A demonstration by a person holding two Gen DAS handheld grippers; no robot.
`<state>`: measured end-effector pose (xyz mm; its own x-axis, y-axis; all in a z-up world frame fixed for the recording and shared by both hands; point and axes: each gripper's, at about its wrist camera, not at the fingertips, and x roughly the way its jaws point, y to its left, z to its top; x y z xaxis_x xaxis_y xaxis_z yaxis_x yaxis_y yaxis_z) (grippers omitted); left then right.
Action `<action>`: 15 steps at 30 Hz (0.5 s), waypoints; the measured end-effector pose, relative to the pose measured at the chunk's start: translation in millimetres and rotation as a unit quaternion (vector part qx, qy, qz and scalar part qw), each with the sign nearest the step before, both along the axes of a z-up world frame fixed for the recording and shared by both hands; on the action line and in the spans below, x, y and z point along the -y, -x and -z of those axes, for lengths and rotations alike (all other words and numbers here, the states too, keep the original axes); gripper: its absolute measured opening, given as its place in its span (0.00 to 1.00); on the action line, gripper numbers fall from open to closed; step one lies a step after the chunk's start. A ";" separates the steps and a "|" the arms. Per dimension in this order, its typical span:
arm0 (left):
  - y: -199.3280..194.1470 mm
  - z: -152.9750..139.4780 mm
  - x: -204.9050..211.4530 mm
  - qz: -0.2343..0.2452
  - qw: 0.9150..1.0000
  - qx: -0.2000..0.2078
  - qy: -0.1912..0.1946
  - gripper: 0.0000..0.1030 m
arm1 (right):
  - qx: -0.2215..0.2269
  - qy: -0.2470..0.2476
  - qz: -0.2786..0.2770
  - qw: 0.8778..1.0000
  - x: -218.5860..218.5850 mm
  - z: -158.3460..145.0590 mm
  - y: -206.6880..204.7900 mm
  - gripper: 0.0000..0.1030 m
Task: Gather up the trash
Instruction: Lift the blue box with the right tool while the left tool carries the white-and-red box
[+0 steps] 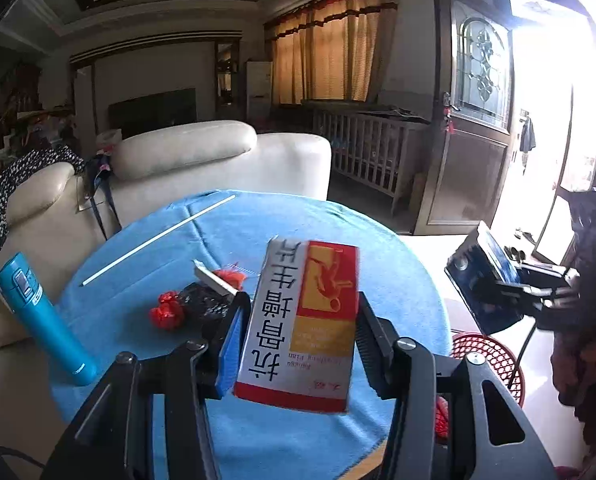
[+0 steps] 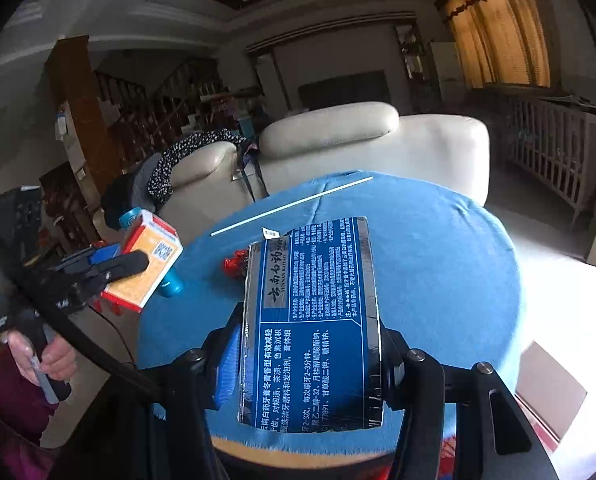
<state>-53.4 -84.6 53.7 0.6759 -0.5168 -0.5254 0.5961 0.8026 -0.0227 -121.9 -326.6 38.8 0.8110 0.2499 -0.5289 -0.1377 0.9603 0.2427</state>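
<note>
My left gripper [image 1: 298,336] is shut on a red, white and orange medicine box [image 1: 298,320] and holds it above the round table with the blue cloth [image 1: 397,280]. The box and gripper also show in the right wrist view [image 2: 146,264]. My right gripper [image 2: 309,340] is shut on a blue toothpaste box [image 2: 309,320], held above the same table [image 2: 437,260]. On the cloth lie red wrappers [image 1: 166,312], a black crumpled wrapper [image 1: 202,304], a small white box [image 1: 214,280] and a long white straw [image 1: 158,236].
A teal bottle [image 1: 42,312] stands at the table's left edge. A red mesh basket [image 1: 493,356] sits on the floor right of the table. A cream sofa [image 1: 218,160] stands behind the table. The right gripper's body [image 1: 497,280] is at the right.
</note>
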 end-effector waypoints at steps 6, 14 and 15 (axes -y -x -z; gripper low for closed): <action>17.9 -3.2 25.7 0.029 1.000 0.007 -0.010 0.47 | 0.005 0.004 0.026 1.000 15.7 2.5 42.4 0.56; 13.8 17.2 56.1 0.043 0.999 -0.027 -0.013 0.46 | -0.009 -0.010 0.072 0.997 55.2 15.6 76.2 0.56; 14.1 18.9 59.4 0.044 0.998 -0.031 -0.014 0.46 | -0.011 -0.014 0.077 0.997 59.9 18.5 79.9 0.56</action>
